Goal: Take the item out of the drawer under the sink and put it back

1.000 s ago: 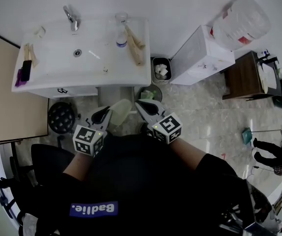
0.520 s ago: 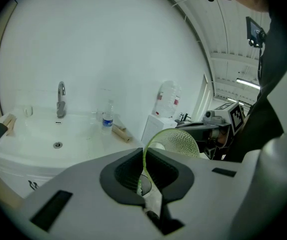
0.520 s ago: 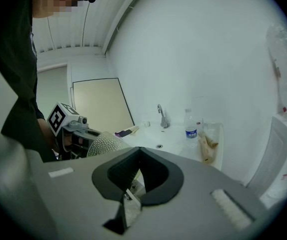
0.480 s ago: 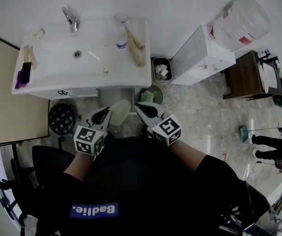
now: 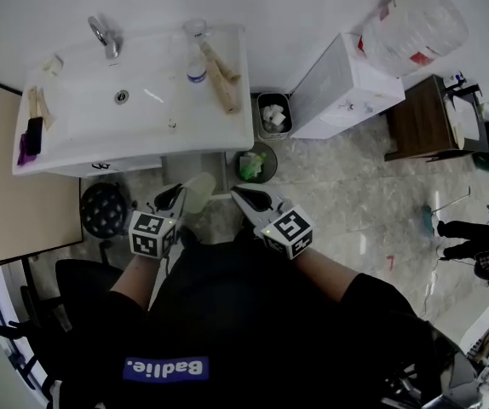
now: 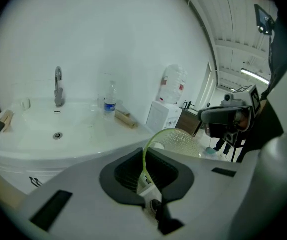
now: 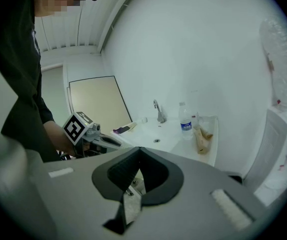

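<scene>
A translucent pale green plastic bowl (image 5: 200,191) hangs in the air below the white sink's (image 5: 74,130) front edge. My left gripper (image 5: 176,198) is shut on its rim. The left gripper view shows the thin green rim (image 6: 144,156) pinched between the dark pads, and the dotted bowl (image 6: 179,142) bulges to the right. The cabinet drawer front (image 5: 100,167) under the sink looks closed. My right gripper (image 5: 238,193) is level with the left one, just right of the bowl. Its jaws are together with nothing between them (image 7: 133,183).
On the sink stand a water bottle (image 5: 196,71), a wooden roll (image 5: 219,83) and a tap (image 5: 101,34). A black stool (image 5: 104,207) is at the left. A small bin (image 5: 273,116), a green-filled bucket (image 5: 253,164) and a water dispenser (image 5: 347,88) stand right of the sink.
The view has shifted, so the sink sits further up and left. Both grippers and the bowl have drawn back slightly from the sink. Neither grip has changed.
</scene>
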`<state>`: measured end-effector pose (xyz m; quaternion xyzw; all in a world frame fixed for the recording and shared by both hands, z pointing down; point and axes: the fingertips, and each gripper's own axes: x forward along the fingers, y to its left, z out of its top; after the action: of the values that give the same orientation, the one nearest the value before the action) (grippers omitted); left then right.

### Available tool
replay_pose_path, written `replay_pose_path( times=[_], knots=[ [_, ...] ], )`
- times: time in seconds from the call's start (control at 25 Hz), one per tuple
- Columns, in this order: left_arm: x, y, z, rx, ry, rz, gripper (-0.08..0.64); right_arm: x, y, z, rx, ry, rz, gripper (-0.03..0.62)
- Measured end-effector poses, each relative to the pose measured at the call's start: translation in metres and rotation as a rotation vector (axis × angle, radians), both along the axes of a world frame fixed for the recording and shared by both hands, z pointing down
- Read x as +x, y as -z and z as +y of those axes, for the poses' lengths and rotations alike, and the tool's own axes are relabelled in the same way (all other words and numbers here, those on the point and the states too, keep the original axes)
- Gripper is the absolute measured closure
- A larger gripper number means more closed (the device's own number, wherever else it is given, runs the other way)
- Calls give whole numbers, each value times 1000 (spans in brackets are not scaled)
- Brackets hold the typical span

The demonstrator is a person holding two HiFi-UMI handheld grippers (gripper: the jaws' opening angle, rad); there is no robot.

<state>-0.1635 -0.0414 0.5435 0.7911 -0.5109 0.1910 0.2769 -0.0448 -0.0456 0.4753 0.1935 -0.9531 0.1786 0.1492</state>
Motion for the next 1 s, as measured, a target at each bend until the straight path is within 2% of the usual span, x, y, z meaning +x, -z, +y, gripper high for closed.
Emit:
replay_pose_path(
  times=[0.48, 0.84, 1.0],
  knots=[
    [1, -107, -34, -193, 1, -102, 537, 58, -28, -7, -65, -96, 37, 591],
    [0, -171, -49, -298, 12, -170, 537, 99, -53, -8, -124, -156, 70, 591],
    [1, -201, -55, -341, 19, -201, 538, 105, -62, -5, -144, -145, 86, 591]
  ],
)
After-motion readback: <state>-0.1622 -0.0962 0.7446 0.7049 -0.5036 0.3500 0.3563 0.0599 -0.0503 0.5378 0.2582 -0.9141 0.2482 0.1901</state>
